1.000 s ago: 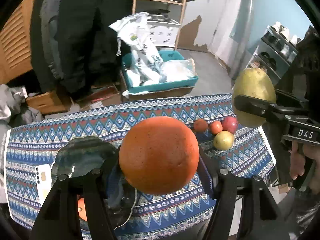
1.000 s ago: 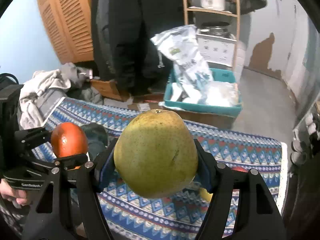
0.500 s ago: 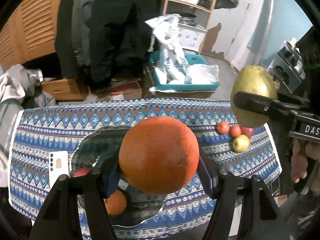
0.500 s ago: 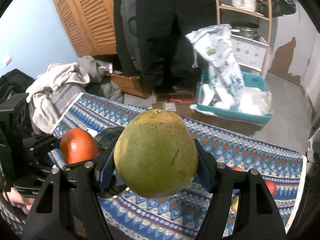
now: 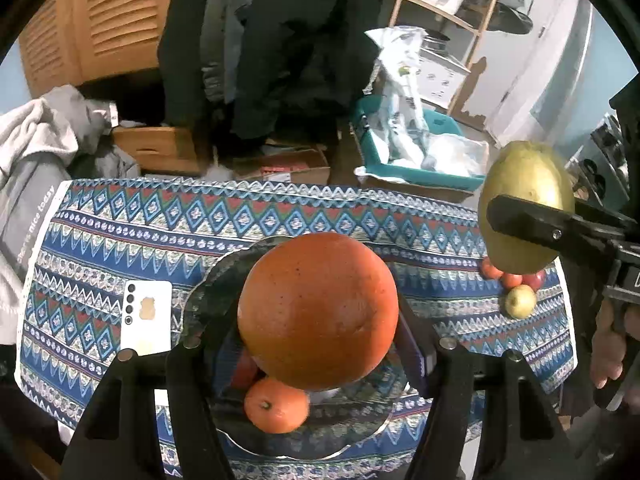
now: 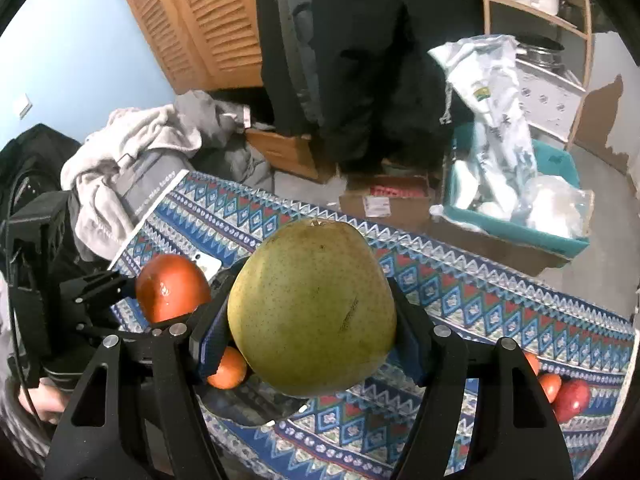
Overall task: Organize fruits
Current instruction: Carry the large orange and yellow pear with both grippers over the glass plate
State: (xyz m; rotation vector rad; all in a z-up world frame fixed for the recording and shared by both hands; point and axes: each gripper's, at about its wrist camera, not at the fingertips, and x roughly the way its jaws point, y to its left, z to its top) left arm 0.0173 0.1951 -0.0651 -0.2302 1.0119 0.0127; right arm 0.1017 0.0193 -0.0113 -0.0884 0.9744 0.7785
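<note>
My left gripper (image 5: pixel 318 312) is shut on a large orange (image 5: pixel 318 308) and holds it above a dark glass plate (image 5: pixel 216 284) on the patterned tablecloth. A smaller orange (image 5: pixel 276 406) and a red fruit (image 5: pixel 244 368) lie in the plate. My right gripper (image 6: pixel 312 312) is shut on a green-yellow pear (image 6: pixel 312 308), held in the air right of the plate; the pear also shows in the left wrist view (image 5: pixel 524 216). The left gripper's orange shows in the right wrist view (image 6: pixel 172 288).
Small red fruits (image 5: pixel 512 278) and a yellow apple (image 5: pixel 520 300) lie at the table's right end. A white phone (image 5: pixel 146 318) lies left of the plate. Beyond the table are a teal crate with bags (image 5: pixel 416 152), cardboard boxes, clothes and a shelf.
Both grippers have swung left with their fruit. The orange now hangs over the plate's middle, and the plate's fruits have come into view. The pear has followed leftward.
</note>
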